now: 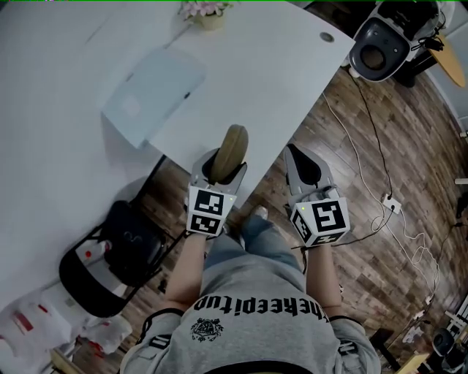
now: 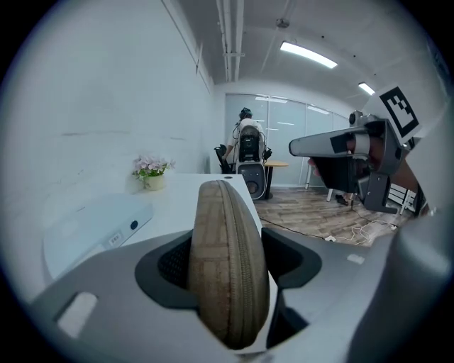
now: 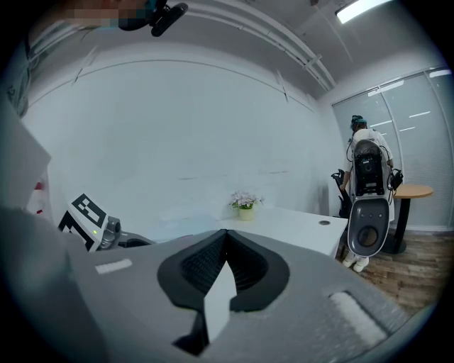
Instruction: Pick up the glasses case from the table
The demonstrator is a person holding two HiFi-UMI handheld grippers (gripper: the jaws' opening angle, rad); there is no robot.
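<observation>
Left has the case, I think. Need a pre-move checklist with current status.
1. Left gripper shut on the glasses case: ok. Its jaws press on both broad sides.
2. Grip depth: ok. The case sits deep between the jaws, standing on edge with its zipper seam toward the camera.
3. Case lifted clear of the table: cannot tell. The head view puts it over the table's near edge.
4. Right gripper out of the way: ok. It is shut on nothing and held beside the left one, over the floor.
5. Pale flat device and flower pot apart from the case: ok.
</observation>
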